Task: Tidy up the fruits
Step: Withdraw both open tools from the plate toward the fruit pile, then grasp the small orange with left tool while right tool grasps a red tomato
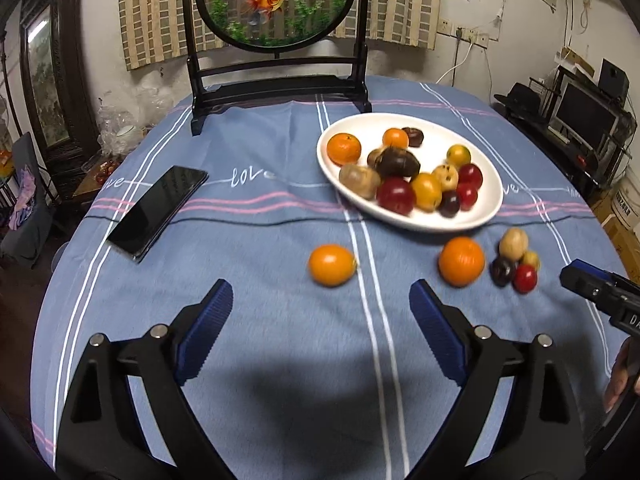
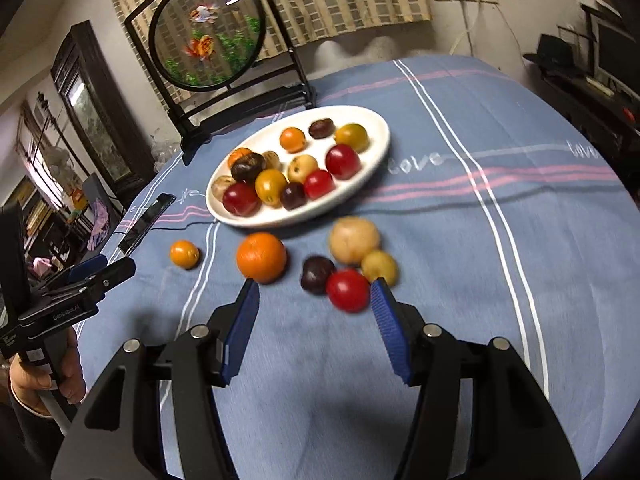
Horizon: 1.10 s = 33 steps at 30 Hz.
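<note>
Left gripper [image 1: 320,300]: jaws spread wide, nothing between them — above bare cloth, near the small orange [image 1: 331,265].
Right gripper [image 2: 314,300]: jaws apart, gripping nothing; red fruit [image 2: 347,289] just ahead of its tips.
Plate [image 1: 472,220]: white, oval, piled with mixed fruit.
Loose fruit: large orange [image 2: 261,257] beside a dark plum [image 2: 316,274] — all on the blue tablecloth [image 1: 260,320].
Phone [image 1: 158,211]: left of the plate.

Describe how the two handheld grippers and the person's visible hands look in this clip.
Both grippers are alike: the left gripper and right gripper have matte black angular frames with round silver pivot pins and blue ribbed pads. Seen from the side, the left unit's body carries small white lettering. The left hand grips a handle below it, a dark sleeve at the wrist. No cables show.
</note>
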Motion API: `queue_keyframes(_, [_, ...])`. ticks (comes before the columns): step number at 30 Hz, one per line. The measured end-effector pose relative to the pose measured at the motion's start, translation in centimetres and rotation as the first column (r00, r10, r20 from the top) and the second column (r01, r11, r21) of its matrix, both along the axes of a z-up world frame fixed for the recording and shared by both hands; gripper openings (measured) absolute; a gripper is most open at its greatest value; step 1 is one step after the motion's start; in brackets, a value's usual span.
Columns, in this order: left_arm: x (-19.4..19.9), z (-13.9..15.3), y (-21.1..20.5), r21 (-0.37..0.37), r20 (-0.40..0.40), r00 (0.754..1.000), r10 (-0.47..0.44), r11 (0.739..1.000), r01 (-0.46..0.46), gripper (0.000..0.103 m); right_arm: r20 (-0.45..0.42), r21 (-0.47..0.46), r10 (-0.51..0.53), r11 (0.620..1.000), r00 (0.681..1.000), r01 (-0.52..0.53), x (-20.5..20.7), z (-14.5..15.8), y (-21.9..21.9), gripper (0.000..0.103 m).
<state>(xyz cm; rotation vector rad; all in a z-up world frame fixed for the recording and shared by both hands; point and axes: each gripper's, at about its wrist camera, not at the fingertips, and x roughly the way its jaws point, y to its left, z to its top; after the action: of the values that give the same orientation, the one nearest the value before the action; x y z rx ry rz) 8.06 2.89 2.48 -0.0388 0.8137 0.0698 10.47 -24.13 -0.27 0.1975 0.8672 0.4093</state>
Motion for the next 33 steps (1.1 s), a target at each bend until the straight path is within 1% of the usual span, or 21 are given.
queue_keyframes(3, [-0.4,-0.6,0.0,-0.001,-0.016,1.0,-0.001,1.0,0.001,0.092,-0.012,-0.001,-0.018,1.0,1.0,0.018,-0.7,-0.6,-0.9,0.059])
queue_keyframes(6, [-0.3,-1.4,-0.3,0.012,-0.042,0.999,-0.007,1.0,0.008,0.092,-0.01,-0.036,-0.032,0.999,0.999,0.031,-1.1,-1.2,-1.3,0.059])
queue_keyframes(9, [0.2,-2.5,-0.5,0.033,-0.07,0.998,-0.005,0.999,0.007,0.092,-0.03,-0.068,-0.033,0.997,0.999,0.031,-1.0,-2.0,-1.3,0.059])
queue_keyframes(11, [0.7,-3.0,-0.4,0.034,-0.085,0.996,0.0,0.999,0.003,0.092,-0.054,-0.105,-0.023,0.994,0.998,0.018,-0.6,-2.5,-0.8,0.059])
queue_keyframes(17, [2.0,-4.0,-0.3,0.032,-0.108,0.994,0.0,0.999,0.003,0.092,-0.081,-0.171,0.021,0.985,0.996,-0.035,0.6,-3.6,0.9,0.059])
queue_keyframes(20, [2.6,-4.6,-0.2,0.027,-0.123,0.992,-0.003,1.0,0.006,0.092,-0.086,-0.217,0.046,0.974,0.995,-0.063,1.5,-4.0,2.0,0.059])
queue_keyframes(23, [3.1,-4.9,0.0,0.025,-0.131,0.991,-0.004,1.0,0.007,0.092,-0.106,-0.236,0.047,0.969,0.993,-0.071,2.5,-4.5,2.7,0.059])
queue_keyframes(26, [3.6,-5.2,0.3,0.024,-0.139,0.99,-0.002,1.0,0.006,0.092,-0.101,-0.256,0.048,0.964,0.994,-0.073,3.3,-4.5,3.3,0.058])
queue_keyframes(28, [4.0,-5.3,0.6,0.022,-0.144,0.99,0.001,1.0,0.002,0.092,-0.098,-0.253,0.046,0.965,0.994,-0.07,4.1,-4.5,3.5,0.054])
queue_keyframes(29, [4.2,-5.3,0.7,0.021,-0.144,0.99,0.002,1.0,0.001,0.092,-0.097,-0.245,0.048,0.967,0.994,-0.07,4.3,-4.5,3.5,0.048])
queue_keyframes(30, [4.3,-5.3,0.8,0.017,-0.147,0.989,0.002,1.0,0.0,0.092,-0.102,-0.224,0.054,0.972,0.993,-0.076,4.5,-4.6,3.5,0.044])
queue_keyframes(33, [4.8,-5.5,1.1,0.007,-0.157,0.988,0.002,1.0,-0.001,0.092,-0.092,-0.237,0.046,0.969,0.995,-0.066,4.5,-4.6,3.5,0.035])
